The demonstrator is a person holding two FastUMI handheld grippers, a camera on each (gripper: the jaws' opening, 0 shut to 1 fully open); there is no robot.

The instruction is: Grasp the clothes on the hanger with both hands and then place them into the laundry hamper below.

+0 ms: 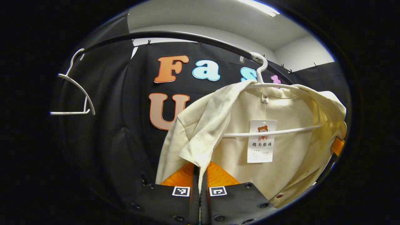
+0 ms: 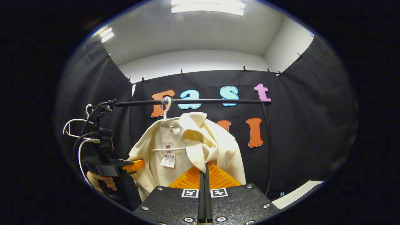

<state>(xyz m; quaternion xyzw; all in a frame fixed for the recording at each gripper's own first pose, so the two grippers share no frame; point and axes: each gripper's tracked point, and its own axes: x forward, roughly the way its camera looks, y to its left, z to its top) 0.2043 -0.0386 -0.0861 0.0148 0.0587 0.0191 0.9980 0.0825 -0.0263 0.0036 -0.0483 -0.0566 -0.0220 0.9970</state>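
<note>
While both grippers work at the rail, the scene reads so:

Garment: a cream shirt (image 1: 281, 175) hangs open on a white hanger (image 1: 272, 132), whose hook sits on the black rail (image 1: 193, 38); a paper tag (image 1: 262, 141) dangles from the collar inside.

Left gripper (image 1: 200, 175): its fingers (image 1: 179, 178) are drawn together on the front edge of the shirt, the cream cloth running down into the narrow slit between them. In the right gripper view the same tool (image 2: 132, 166) sits at the shirt's left side, held by a hand (image 2: 100, 182), with cables looping up from it.

Right gripper (image 2: 205, 175): fingers pressed close together, pinching the lower point of the folded front flap of the shirt (image 2: 200, 147), just below the collar fold.

Spare hanger: a second, bare white hanger (image 1: 73, 90) hangs far left on the same rail, well apart from the shirt.

Rail: it runs across in front of the black booth cloth (image 2: 306, 125), with a thin upright post (image 2: 265, 143) at its right end.

Ceiling: white, with a lit panel (image 2: 207, 7) overhead.
</note>
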